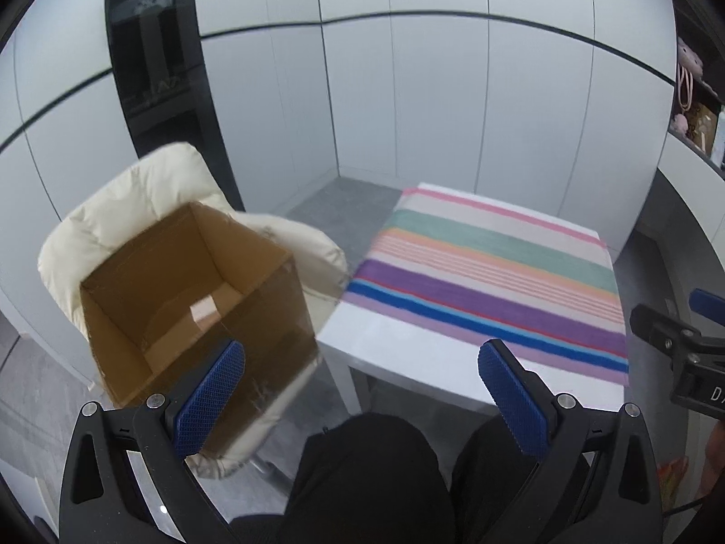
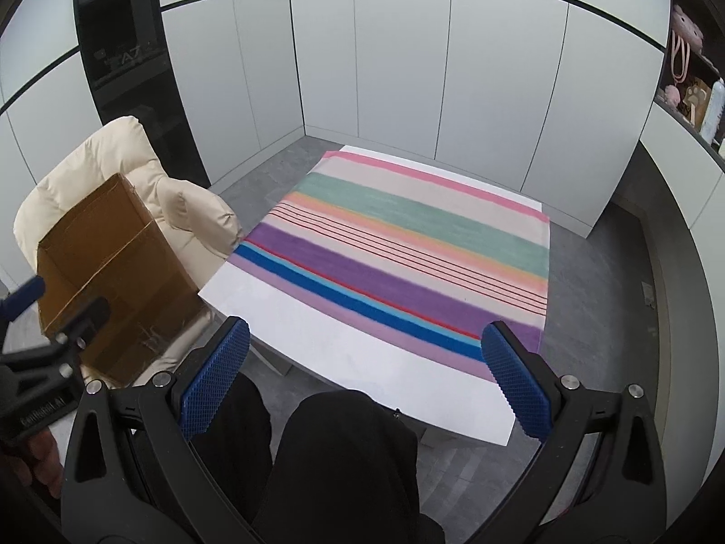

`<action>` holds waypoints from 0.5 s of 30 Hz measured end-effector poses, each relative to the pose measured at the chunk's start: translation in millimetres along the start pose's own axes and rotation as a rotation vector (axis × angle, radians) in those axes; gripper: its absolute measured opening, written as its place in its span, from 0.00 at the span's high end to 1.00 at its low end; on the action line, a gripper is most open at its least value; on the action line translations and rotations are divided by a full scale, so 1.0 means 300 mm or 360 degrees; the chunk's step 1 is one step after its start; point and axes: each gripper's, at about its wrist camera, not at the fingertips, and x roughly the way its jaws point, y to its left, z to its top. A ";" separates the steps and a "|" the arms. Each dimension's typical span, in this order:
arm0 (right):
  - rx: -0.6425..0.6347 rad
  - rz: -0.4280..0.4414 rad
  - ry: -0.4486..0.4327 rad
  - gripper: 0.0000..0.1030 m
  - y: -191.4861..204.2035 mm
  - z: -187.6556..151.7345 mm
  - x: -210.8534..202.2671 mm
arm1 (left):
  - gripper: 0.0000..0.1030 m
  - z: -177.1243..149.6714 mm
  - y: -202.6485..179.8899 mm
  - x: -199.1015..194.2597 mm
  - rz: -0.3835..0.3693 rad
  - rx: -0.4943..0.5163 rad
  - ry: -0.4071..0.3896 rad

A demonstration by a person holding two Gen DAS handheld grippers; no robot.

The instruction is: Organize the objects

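Note:
An open brown cardboard box (image 1: 195, 299) stands on a cream padded chair (image 1: 136, 199) left of a white table (image 1: 408, 362) covered by a striped cloth (image 1: 494, 272). The box looks empty inside. My left gripper (image 1: 362, 390) is open and empty, held above the person's lap, with the box just beyond its left finger. My right gripper (image 2: 362, 371) is open and empty, facing the table (image 2: 362, 362) and striped cloth (image 2: 408, 249). The box (image 2: 118, 281) and chair (image 2: 181, 208) sit at its left. Each gripper shows at the edge of the other's view.
White cabinet panels (image 2: 408, 68) close the room behind the table. A dark glass column (image 2: 122, 45) stands behind the chair. Shelves with pink plush items (image 2: 688, 45) are at the right. The person's dark-trousered legs (image 2: 344, 453) are below the grippers. Grey floor (image 2: 272, 181) surrounds the table.

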 end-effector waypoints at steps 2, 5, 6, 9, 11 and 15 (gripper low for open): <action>0.0007 0.0004 0.0006 0.00 -0.002 -0.011 0.000 | 0.00 -0.007 -0.008 0.012 -0.0018 -0.0013 0.0049; 0.0007 0.0005 0.0024 0.00 -0.004 -0.025 0.005 | 0.00 -0.019 -0.027 0.026 -0.0019 0.0011 0.0068; 0.0000 0.0004 0.0023 0.00 -0.003 -0.028 0.005 | 0.00 -0.021 -0.033 0.029 -0.0020 0.0016 0.0076; -0.0018 -0.0009 0.0027 0.00 -0.002 -0.041 0.009 | 0.00 -0.029 -0.039 0.043 -0.0013 0.0013 0.0102; -0.0004 0.0010 0.0042 0.00 -0.004 -0.044 0.014 | 0.00 -0.031 -0.046 0.052 -0.0020 0.0021 0.0117; -0.0025 -0.0001 0.0044 0.00 -0.001 -0.053 0.018 | 0.00 -0.030 -0.049 0.061 -0.0026 0.0015 0.0123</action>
